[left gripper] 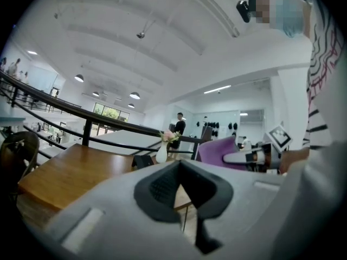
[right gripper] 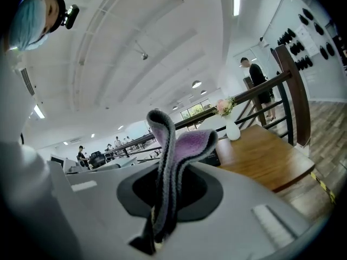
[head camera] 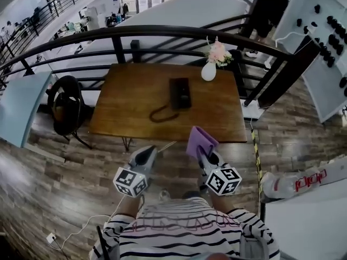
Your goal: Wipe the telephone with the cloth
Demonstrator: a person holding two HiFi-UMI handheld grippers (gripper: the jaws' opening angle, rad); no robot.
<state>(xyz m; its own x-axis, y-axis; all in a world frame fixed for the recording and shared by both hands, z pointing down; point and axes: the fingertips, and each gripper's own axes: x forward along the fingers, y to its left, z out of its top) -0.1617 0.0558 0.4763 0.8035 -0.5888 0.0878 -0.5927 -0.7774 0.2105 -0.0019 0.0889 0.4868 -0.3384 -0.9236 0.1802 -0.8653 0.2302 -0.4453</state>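
A black telephone (head camera: 179, 92) lies near the middle of the wooden table (head camera: 124, 118), its coiled cord (head camera: 161, 113) trailing toward me. Both grippers hang off the table's near edge, short of the phone. My right gripper (head camera: 201, 151) is shut on a purple cloth (head camera: 199, 141), which stands up folded between the jaws (right gripper: 181, 145). My left gripper (head camera: 148, 155) is to its left, shut with nothing in it (left gripper: 180, 166). The left gripper view shows the telephone (left gripper: 143, 160) as a small dark shape far off, with the cloth (left gripper: 219, 150) to the right.
A white vase with pink flowers (head camera: 209, 69) stands at the table's far right corner. A black railing (head camera: 162, 34) curves behind the table. A chair with a dark bag (head camera: 66, 110) sits left of it. A person (head camera: 274, 10) stands at the back right.
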